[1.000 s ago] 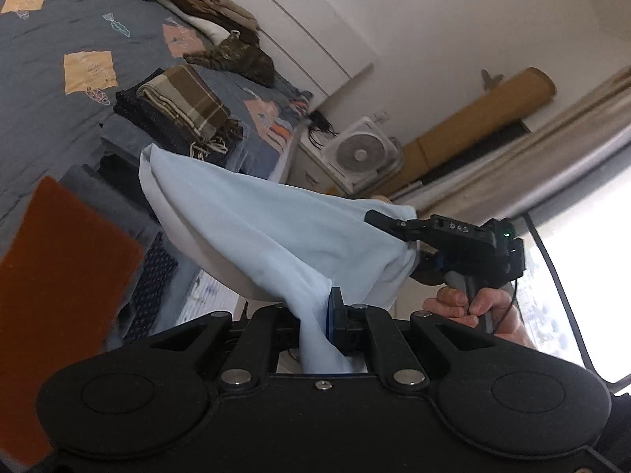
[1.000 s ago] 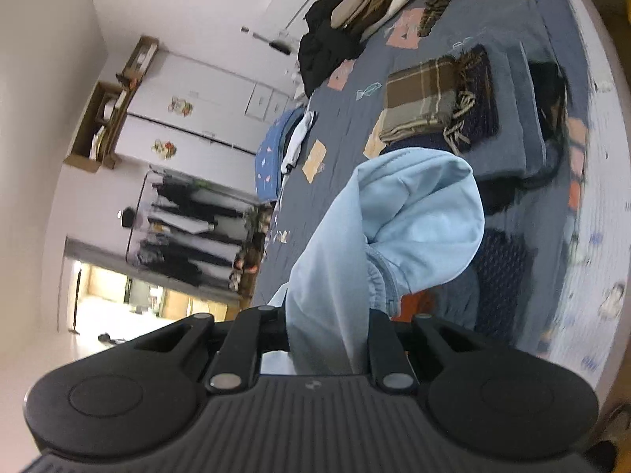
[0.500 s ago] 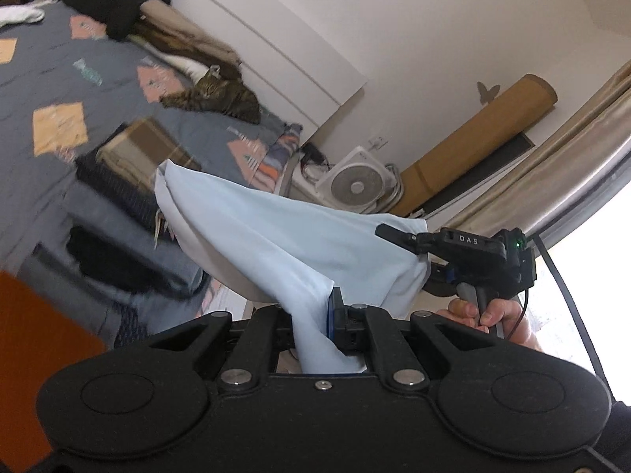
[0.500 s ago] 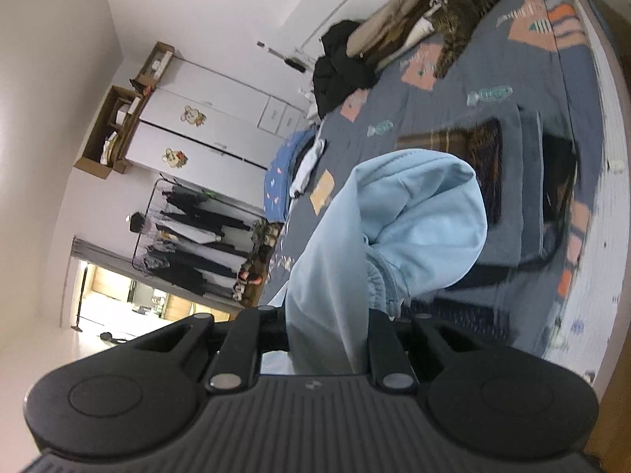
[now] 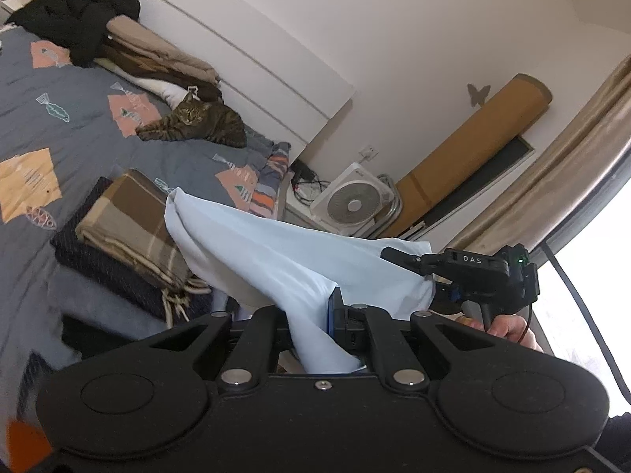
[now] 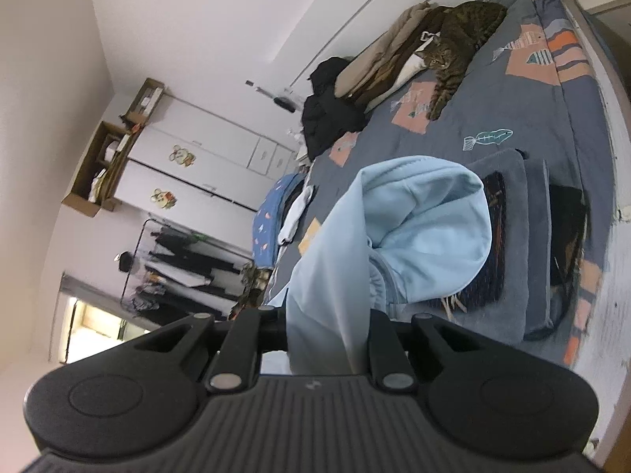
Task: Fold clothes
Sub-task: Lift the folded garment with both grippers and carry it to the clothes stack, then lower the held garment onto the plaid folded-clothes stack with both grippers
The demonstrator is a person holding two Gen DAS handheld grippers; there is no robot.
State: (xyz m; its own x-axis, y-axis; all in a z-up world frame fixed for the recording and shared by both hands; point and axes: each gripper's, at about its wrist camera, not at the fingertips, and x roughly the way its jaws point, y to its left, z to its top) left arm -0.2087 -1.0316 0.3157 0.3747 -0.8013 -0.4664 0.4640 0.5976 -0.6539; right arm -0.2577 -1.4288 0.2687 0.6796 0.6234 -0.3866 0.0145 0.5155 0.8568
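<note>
A light blue sweatshirt hangs in the air between both grippers, above the edge of the bed. My left gripper is shut on one edge of it. In the left wrist view the right gripper grips the other end, held by a hand. In the right wrist view my right gripper is shut on the same light blue sweatshirt, whose hood or cuffed part bulges out in front. The fingertips are hidden by cloth.
The grey patterned bed carries a folded plaid blanket on dark folded clothes, a tabby cat and a clothes pile by the headboard. A fan and a rolled mat stand by the wall. Wardrobes and a clothes rack are behind.
Both grippers have lifted and tilted up with the sweatshirt still held; the views now take in more of the headboard end, the cat and the wall.
</note>
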